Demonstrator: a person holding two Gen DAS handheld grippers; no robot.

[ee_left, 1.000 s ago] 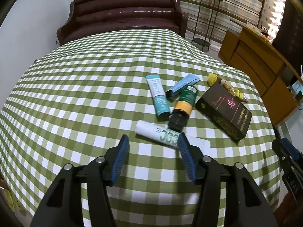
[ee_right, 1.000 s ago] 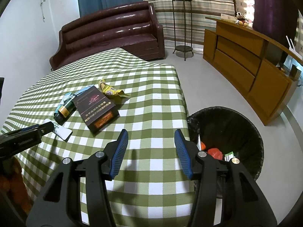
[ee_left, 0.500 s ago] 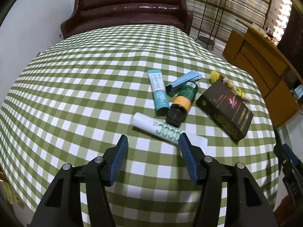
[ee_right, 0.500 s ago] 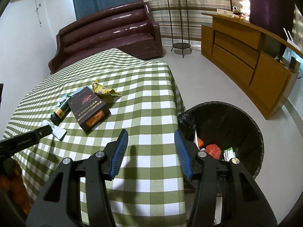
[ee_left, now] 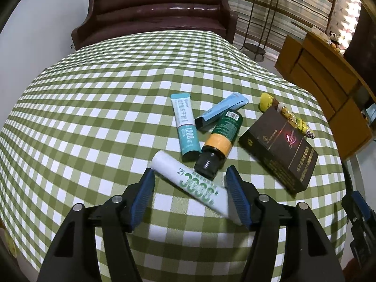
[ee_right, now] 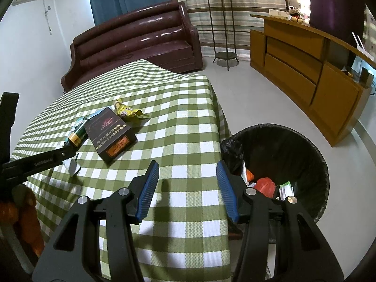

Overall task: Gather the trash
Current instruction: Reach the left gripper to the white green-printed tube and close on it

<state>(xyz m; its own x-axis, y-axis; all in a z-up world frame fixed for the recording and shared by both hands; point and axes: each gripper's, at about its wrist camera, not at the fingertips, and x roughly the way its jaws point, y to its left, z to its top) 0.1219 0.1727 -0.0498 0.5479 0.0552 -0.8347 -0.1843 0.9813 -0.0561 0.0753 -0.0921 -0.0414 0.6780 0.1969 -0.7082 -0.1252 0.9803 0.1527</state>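
On the green checked tablecloth point(ee_left: 98, 108) sits a small heap of trash: a white tube point(ee_left: 190, 181) nearest, a dark bottle point(ee_left: 218, 145) with an orange band touching it, a teal tube point(ee_left: 185, 127), a light blue packet point(ee_left: 223, 110), a dark box point(ee_left: 279, 155) and a yellow wrapper point(ee_left: 286, 115) just behind the box. Left gripper point(ee_left: 190, 196) hovers low over the white tube, jaws have just been opening, tube lies between them crosswise; the right blue pad overlaps the tube's flat end, but actual contact is not clear, no grip seen. Right gripper point(ee_right: 185, 188) is held above the table's near corner, jaws parted about halfway, nothing between them. Black-lined bin point(ee_right: 305, 145) stands on the floor just beside the table edge, already holding red, orange and white scraps. From the right wrist view the left gripper's finger point(ee_right: 42, 159) reaches in from the left edge toward the bottle and tube. Brown sofa point(ee_right: 131, 42) at the far end, wooden cabinet point(ee_right: 305, 70) along the right wall.
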